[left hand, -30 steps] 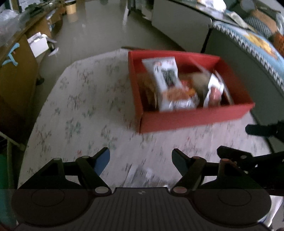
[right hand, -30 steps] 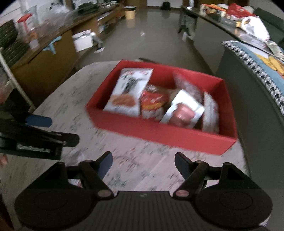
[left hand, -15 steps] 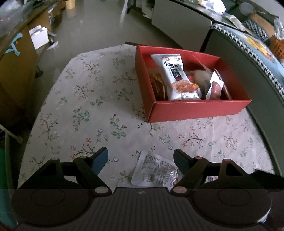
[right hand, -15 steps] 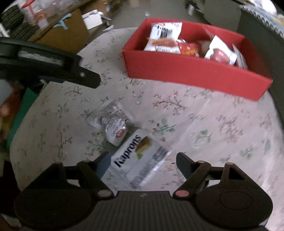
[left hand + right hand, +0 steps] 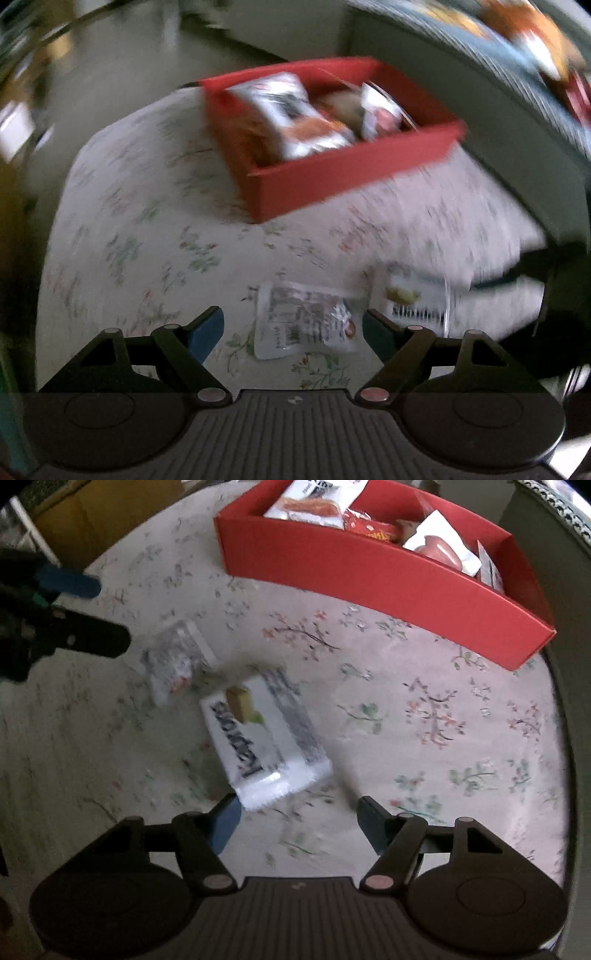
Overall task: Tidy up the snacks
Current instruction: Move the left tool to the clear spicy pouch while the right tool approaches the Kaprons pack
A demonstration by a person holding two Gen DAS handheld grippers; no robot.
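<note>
My two grippers hang over a flowered tablecloth point(image 5: 424, 709) where two loose snack packets lie near a red box point(image 5: 388, 576) of snacks.

My right gripper point(image 5: 297, 821) points steeply down at the white wafer packet point(image 5: 264, 734) with dark lettering. Its jaws are closing but still apart, the packet's near end lying just beyond the blue pads point(image 5: 223, 821), with nothing pressed between them. A smaller clear packet point(image 5: 175, 664) lies just beside the wafer packet, toward my left gripper point(image 5: 70, 613), which shows at that view's left edge. In the blurred left wrist view, my left gripper point(image 5: 293, 330) stands apart and empty, the clear packet point(image 5: 304, 319) lying on the cloth between and just beyond its pads. The red box sits farther off on the cloth, holding several packets, among them a tall white one point(image 5: 314, 498) and a red one point(image 5: 373, 528).
</note>
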